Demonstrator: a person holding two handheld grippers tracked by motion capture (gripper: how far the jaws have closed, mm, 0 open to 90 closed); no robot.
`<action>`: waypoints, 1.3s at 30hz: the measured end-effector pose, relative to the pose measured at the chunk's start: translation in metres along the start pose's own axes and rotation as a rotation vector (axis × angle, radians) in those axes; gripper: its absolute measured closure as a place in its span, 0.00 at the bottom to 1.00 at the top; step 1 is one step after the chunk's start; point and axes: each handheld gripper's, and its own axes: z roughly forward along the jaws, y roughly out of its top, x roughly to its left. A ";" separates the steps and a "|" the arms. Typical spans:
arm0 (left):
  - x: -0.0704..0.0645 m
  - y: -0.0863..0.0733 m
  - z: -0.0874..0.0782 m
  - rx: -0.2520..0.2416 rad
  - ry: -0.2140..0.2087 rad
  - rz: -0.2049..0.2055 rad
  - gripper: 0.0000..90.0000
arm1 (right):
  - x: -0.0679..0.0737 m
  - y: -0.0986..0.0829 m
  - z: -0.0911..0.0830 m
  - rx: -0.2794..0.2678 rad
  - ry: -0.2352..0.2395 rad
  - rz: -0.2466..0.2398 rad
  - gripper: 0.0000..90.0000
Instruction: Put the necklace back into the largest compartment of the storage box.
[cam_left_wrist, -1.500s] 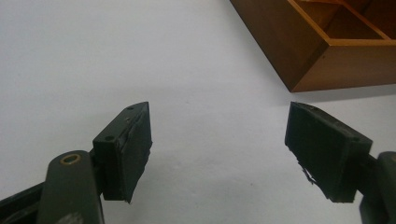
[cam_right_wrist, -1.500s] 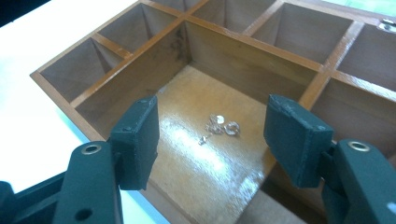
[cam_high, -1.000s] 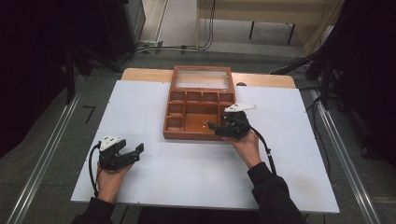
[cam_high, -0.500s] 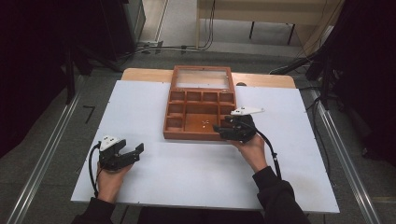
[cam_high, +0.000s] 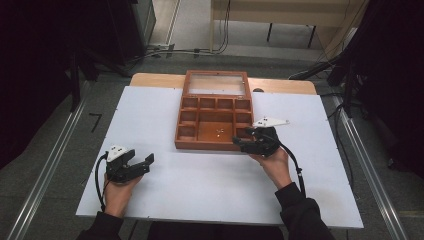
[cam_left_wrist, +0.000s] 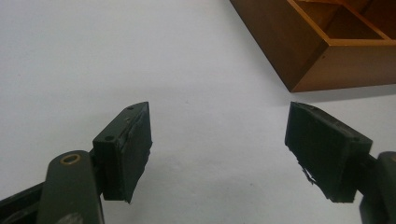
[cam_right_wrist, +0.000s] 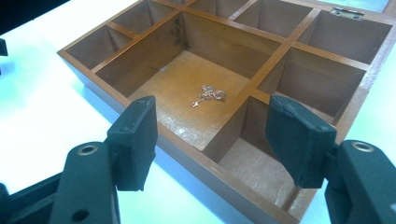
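Observation:
A brown wooden box (cam_high: 190, 142) with several compartments lies open at the table's middle, its glass lid (cam_high: 217, 84) folded back. A small pinkish chain (cam_right_wrist: 208, 94) rests in the large centre compartment, seen as a speck (cam_high: 219, 132) from above. My right gripper (cam_high: 238, 142) stands open at the box's front right corner, its jaws over the front wall (cam_right_wrist: 196, 156) with nothing between them. My left gripper (cam_high: 145, 162) is open and empty near the table's front left, pointing toward the box's corner (cam_left_wrist: 299, 70).
The white table (cam_high: 150, 115) has bare room left and right of the box. A wooden bench edge (cam_high: 155, 79) runs behind it. Metal rails (cam_high: 45, 165) flank the table, and cables (cam_high: 200, 50) lie on the floor beyond.
My right gripper has drawn back a little from over the box toward its front right corner. The left gripper has stayed where it was.

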 end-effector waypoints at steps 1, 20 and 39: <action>0.000 0.000 0.000 0.000 0.000 0.001 0.26 | 0.000 0.000 -0.001 -0.001 -0.001 -0.002 0.36; -0.001 0.000 0.000 0.003 0.002 0.000 0.26 | -0.008 -0.019 -0.020 -0.014 -0.011 0.014 0.36; -0.001 0.000 0.000 0.004 -0.003 0.002 0.26 | -0.020 -0.039 -0.043 -0.015 -0.035 0.029 0.36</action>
